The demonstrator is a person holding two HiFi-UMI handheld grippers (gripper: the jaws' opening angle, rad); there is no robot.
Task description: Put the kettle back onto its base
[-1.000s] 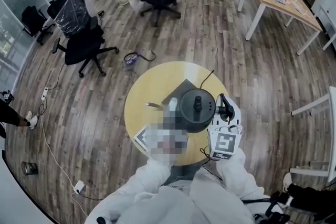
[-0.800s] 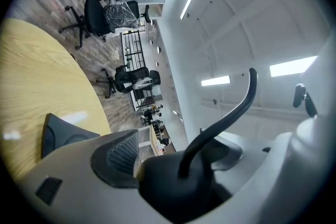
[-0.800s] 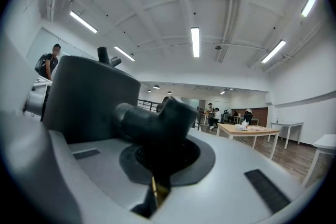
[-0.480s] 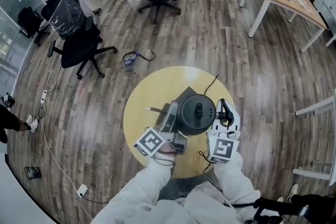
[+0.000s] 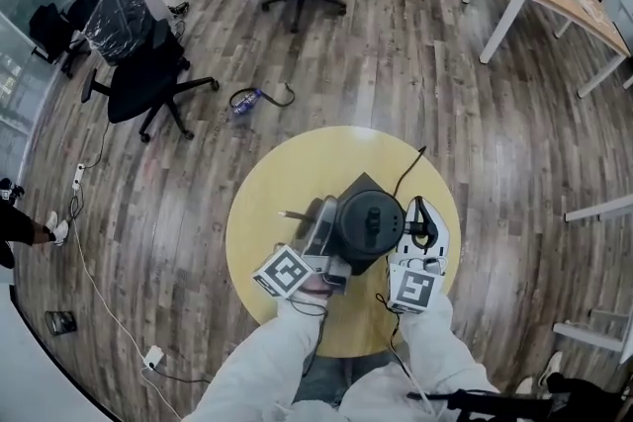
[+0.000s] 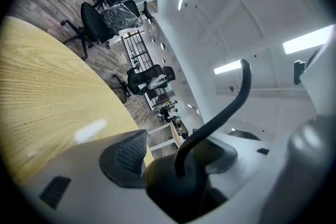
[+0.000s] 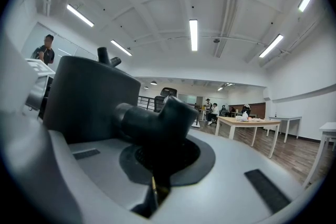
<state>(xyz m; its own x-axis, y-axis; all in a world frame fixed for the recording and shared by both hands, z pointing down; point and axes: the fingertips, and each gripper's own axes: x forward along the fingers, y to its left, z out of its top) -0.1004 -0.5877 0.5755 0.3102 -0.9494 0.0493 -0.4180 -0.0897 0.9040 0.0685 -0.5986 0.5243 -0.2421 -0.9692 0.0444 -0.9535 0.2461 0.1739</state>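
Tongs of left gripper (image 5: 323, 217) and right gripper (image 5: 422, 211) clamp kettle (image 5: 368, 220), well inside table (image 5: 277, 173) edge

Both forearms extend fwd from the torso, L sleeve (image 5: 265, 363) and R sleeve (image 5: 437, 351) close together, approx. parallel. L gripper (image 5: 324, 224) points fwd at the L side of the kettle (image 5: 368, 217), marker cube (image 5: 287, 270) facing up, jaws closed on a dark kettle part w/ a thin curved neck. R gripper (image 5: 419, 230) sits at the kettle's R side, jaws clamped on its handle (image 5: 425, 211).
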